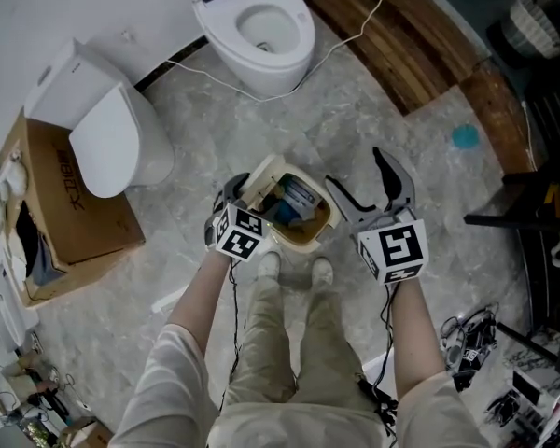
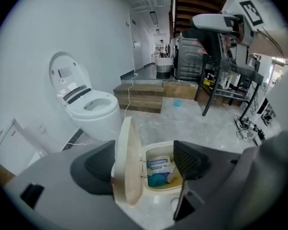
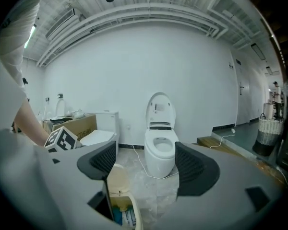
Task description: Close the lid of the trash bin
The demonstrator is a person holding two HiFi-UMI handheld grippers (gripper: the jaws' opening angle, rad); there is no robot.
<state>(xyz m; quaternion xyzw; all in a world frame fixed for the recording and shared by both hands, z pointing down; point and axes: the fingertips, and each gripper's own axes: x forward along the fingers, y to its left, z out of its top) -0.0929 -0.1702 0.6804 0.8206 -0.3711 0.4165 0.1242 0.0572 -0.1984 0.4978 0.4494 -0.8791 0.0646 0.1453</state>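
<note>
Steeply tilted, left gripper (image 2: 145,160) gapes around upright lid (image 1: 261,177); right gripper (image 1: 355,168) gapes beside trash bin (image 1: 303,241).

My left tool (image 1: 235,199), dark grey with a black-and-white marker cube (image 1: 238,233) on its back, tips steeply downward toward 12 o'clock. Its jaws are spread wide and the pads press on nothing. My right tool (image 1: 353,168) sits apart at 3 o'clock from it, looking nearly level, its jaws likewise wide and gripping nothing. My bare left forearm (image 1: 201,297) and bare right forearm (image 1: 406,329) reach in from 6 o'clock, with my beige-trousered legs (image 1: 280,343) between them.
</note>
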